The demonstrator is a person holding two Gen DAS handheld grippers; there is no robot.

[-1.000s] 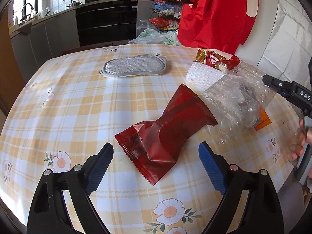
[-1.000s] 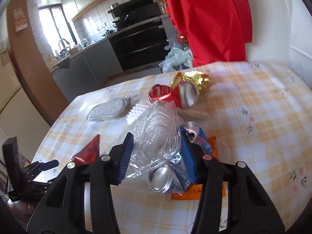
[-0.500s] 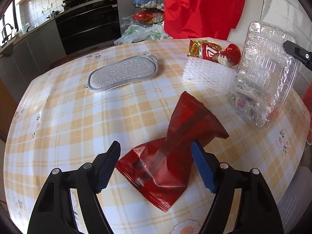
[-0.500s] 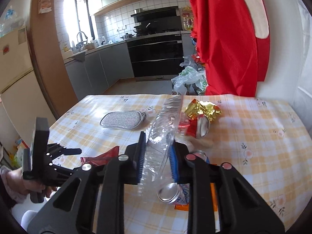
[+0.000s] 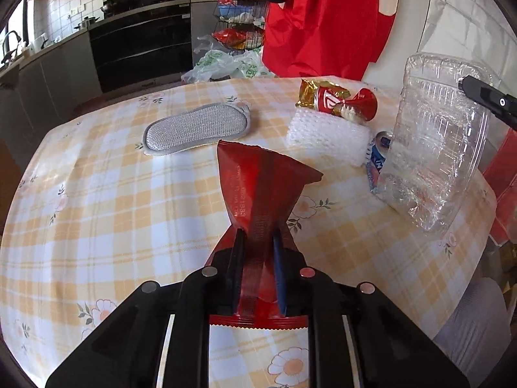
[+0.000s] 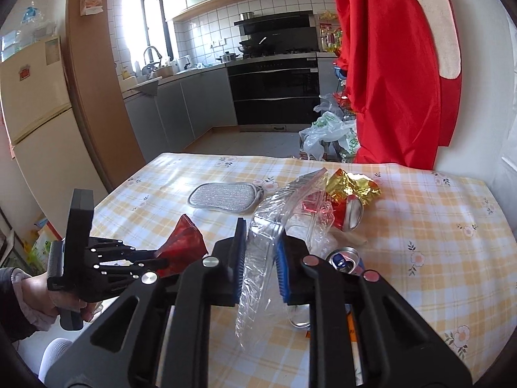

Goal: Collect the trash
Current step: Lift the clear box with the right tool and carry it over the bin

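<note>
My left gripper (image 5: 257, 242) is shut on a red snack wrapper (image 5: 258, 181) and holds it above the checked tablecloth (image 5: 113, 200); the wrapper also shows in the right wrist view (image 6: 184, 242). My right gripper (image 6: 260, 237) is shut on a clear plastic clamshell container (image 6: 274, 223), held upright above the table; it also shows in the left wrist view (image 5: 436, 148). On the table lie a crushed red can (image 5: 336, 102) with gold foil, a white foam net (image 5: 326, 135) and a blue can (image 6: 344, 258).
A silver scrubbing pad (image 5: 197, 129) lies at the table's far side. An orange paper (image 6: 352, 339) lies under the right gripper. A red cloth (image 5: 323, 16) hangs behind the table. Plastic bags (image 6: 329, 132) sit on the kitchen floor.
My left gripper closed on the red wrapper and lifted it off the table. My right gripper raised the clear container higher and more upright.
</note>
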